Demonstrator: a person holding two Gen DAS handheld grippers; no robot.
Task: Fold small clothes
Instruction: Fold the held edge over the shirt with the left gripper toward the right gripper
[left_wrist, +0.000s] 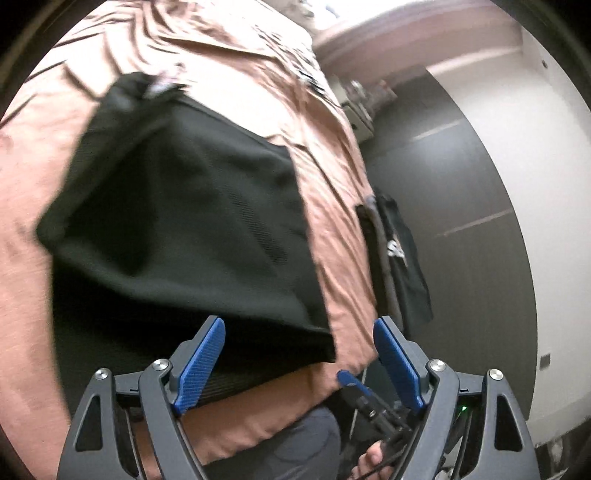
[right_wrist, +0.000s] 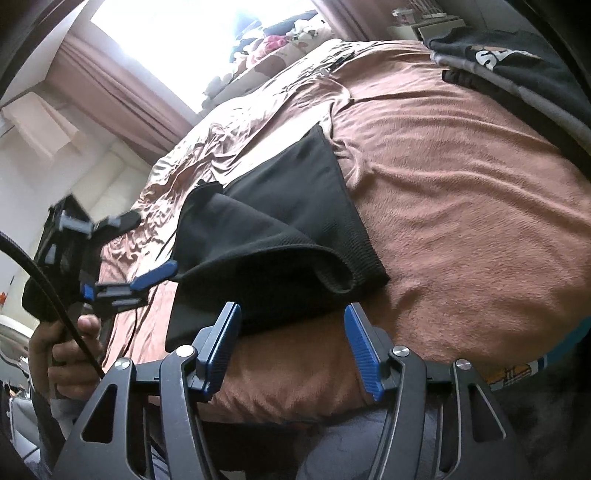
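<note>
Blue pads of the left gripper (left_wrist: 299, 332) stand wide apart with nothing between them; its jaws clamp on nothing. Just beyond its fingertips, toward the left one, the near hem of the black garment (left_wrist: 177, 206) lies on the brown bedspread (left_wrist: 332, 229). The right gripper (right_wrist: 291, 317) also has its fingers apart; the garment's lower edge lies just past the left pad, not pinched. In the right wrist view the garment's near edge is turned over in a loose fold. Farther off, right of the fingers, a dark printed shirt (right_wrist: 509, 55) lies at the bed's far edge. A hand (right_wrist: 70, 354) grips the left gripper's handle.
</note>
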